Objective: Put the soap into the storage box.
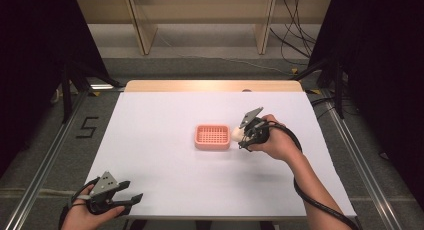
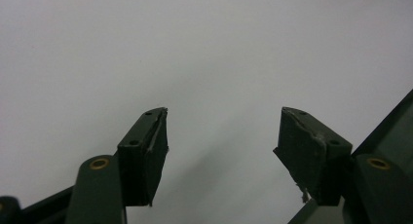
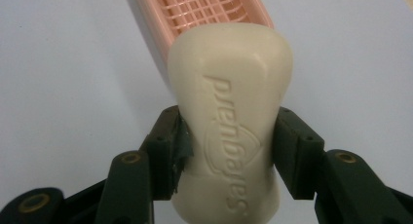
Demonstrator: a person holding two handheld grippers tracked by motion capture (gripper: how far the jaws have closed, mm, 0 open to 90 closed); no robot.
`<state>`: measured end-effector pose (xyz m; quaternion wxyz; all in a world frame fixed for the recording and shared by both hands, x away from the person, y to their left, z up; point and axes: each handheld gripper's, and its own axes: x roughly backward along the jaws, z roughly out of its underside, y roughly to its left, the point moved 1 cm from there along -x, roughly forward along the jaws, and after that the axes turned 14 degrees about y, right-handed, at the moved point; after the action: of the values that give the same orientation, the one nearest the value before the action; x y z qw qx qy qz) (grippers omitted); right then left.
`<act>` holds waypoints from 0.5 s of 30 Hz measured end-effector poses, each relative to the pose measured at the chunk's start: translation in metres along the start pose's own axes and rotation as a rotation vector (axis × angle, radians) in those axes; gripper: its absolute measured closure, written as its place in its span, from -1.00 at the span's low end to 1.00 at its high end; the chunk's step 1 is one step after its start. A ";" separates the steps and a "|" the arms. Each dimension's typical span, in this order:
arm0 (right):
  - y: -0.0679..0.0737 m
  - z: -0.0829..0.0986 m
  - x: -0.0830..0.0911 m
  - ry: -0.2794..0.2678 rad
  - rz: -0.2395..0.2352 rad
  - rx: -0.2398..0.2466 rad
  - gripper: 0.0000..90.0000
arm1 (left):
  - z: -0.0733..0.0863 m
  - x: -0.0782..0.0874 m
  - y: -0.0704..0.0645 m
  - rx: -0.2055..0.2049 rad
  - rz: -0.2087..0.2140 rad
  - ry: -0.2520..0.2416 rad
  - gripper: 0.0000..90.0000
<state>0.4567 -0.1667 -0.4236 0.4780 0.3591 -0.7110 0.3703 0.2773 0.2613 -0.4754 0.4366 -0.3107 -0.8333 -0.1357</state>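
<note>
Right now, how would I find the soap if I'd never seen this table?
Look near the middle of the white table for the pink slotted soap dish. Just right of it, the right claw pinches the soap: a cream bar with raised lettering.

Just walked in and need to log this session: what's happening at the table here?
A person works with two hand-held grippers at a white table. The right gripper is shut on a cream-coloured embossed bar of soap, holding it at the right edge of a pink plastic grid soap dish; the soap is not yet in the dish. The left gripper rests open near the table's front left corner, holding nothing.
</note>
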 end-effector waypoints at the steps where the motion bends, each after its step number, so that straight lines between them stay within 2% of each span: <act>1: 0.000 0.000 0.000 0.000 0.000 0.000 0.13 | 0.000 0.000 0.000 0.000 0.000 0.000 -0.22; 4: 0.000 -0.002 -0.001 0.005 -0.001 0.009 0.12 | 0.000 0.000 0.000 -0.001 0.001 0.001 -0.22; 5: -0.001 -0.003 -0.001 -0.001 0.008 0.031 0.12 | 0.000 0.000 0.000 -0.001 0.000 0.000 -0.22; 12: -0.001 -0.007 -0.001 -0.002 0.005 0.015 0.12 | 0.000 0.000 0.000 -0.002 0.000 0.001 -0.22; 15: -0.001 -0.009 -0.001 -0.005 0.007 0.017 0.12 | 0.000 -0.001 -0.001 0.010 0.007 -0.004 -0.22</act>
<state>0.4615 -0.1589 -0.4219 0.4720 0.3613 -0.7102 0.3773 0.2771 0.2603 -0.4762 0.4370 -0.3116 -0.8338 -0.1294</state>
